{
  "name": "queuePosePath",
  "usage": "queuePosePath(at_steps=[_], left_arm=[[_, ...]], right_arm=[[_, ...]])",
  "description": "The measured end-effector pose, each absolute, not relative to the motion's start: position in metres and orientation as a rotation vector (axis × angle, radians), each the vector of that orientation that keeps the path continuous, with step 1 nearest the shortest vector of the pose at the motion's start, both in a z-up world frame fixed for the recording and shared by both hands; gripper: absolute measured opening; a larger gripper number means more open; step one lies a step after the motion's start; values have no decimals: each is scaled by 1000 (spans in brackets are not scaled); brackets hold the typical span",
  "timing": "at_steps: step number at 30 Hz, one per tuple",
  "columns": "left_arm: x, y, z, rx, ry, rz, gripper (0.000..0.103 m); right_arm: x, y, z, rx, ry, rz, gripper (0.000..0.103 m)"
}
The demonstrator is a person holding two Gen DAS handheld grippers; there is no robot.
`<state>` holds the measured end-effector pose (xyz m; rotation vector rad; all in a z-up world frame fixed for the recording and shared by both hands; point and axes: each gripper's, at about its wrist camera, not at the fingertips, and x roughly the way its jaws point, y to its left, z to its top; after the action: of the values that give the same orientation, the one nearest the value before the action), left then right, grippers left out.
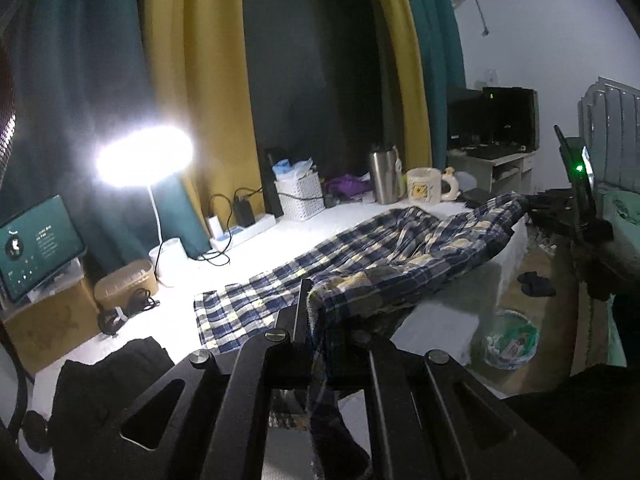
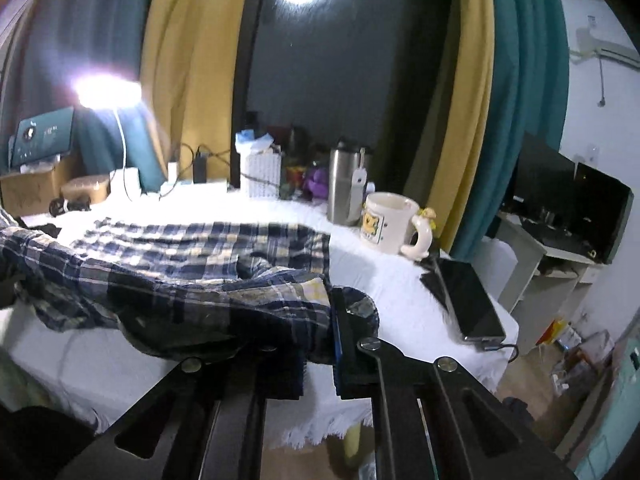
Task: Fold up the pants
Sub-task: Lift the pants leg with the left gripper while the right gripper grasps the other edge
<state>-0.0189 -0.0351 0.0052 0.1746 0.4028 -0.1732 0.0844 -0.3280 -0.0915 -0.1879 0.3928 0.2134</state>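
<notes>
Blue, white and yellow plaid pants [image 1: 380, 248] lie stretched across the white-covered table [image 1: 280, 240]. My left gripper [image 1: 320, 312] is shut on one near corner of the cloth, which is raised off the table and drapes over its right finger. My right gripper [image 2: 326, 316] is shut on the other end of the pants [image 2: 192, 256], the fabric bunched between its pads and hanging over the left finger. In the left wrist view the right gripper [image 1: 538, 206] shows at the far right, holding the lifted cloth beyond the table's edge.
Along the back of the table stand a bright lamp [image 1: 144, 156], a white basket [image 1: 300, 196], a steel flask [image 2: 344, 188] and a white mug [image 2: 390, 222]. A phone [image 2: 468, 300] lies at the right corner. A black garment [image 1: 104, 392] lies near left, a bin [image 1: 510, 340] on the floor.
</notes>
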Motion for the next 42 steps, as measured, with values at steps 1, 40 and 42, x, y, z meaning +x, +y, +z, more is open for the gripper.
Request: queuePosePath(at_steps=[1, 40, 42], left_arm=[[-21, -36, 8, 173, 399, -181, 3], [-38, -53, 50, 265, 300, -246, 3], [-31, -50, 49, 267, 305, -244, 3]], right_arm=[[79, -331, -84, -174, 379, 210, 8], [66, -353, -31, -72, 254, 164, 8], [70, -351, -30, -71, 258, 163, 8]])
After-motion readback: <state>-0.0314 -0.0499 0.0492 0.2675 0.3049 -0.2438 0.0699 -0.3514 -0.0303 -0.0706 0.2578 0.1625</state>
